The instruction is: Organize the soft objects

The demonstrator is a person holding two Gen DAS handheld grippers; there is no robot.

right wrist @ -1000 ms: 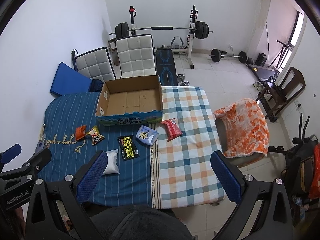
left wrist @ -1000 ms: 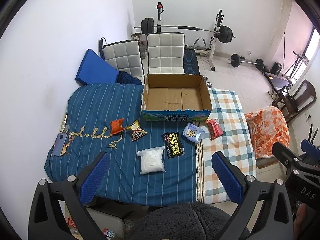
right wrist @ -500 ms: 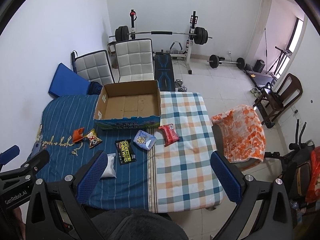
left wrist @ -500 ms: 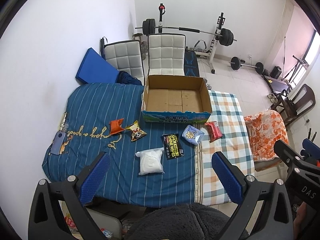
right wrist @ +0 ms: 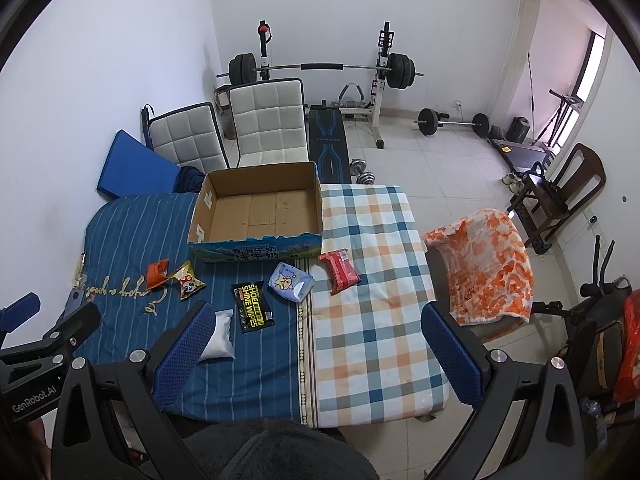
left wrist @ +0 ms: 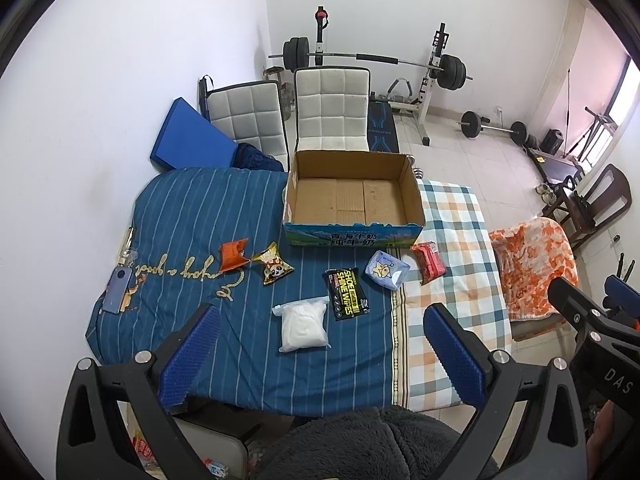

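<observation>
An empty cardboard box (left wrist: 354, 196) (right wrist: 258, 210) stands on the covered table. In front of it lie soft packets: an orange packet (left wrist: 233, 254), a panda snack packet (left wrist: 275, 269), a white pouch (left wrist: 303, 324) (right wrist: 219, 336), a black shoe-wipes pack (left wrist: 346, 294) (right wrist: 253, 306), a light-blue tissue pack (left wrist: 386, 269) (right wrist: 290, 281) and a red pack (left wrist: 429, 267) (right wrist: 340, 272). My left gripper (left wrist: 318, 354) is open and empty, held high above the near table edge. My right gripper (right wrist: 316, 354) is open and empty, also high above the near edge.
The table has a blue striped cloth (left wrist: 192, 216) on the left and a checked cloth (right wrist: 368, 280) on the right. A phone (left wrist: 118, 290) lies at the far left. A chair with an orange blanket (right wrist: 484, 264) stands right. White chairs (left wrist: 330, 110) and a barbell rack (right wrist: 320, 68) are behind.
Both grippers have drawn back and up a little; the table and its packets sit lower and smaller in both views. Nothing on the table has moved.
</observation>
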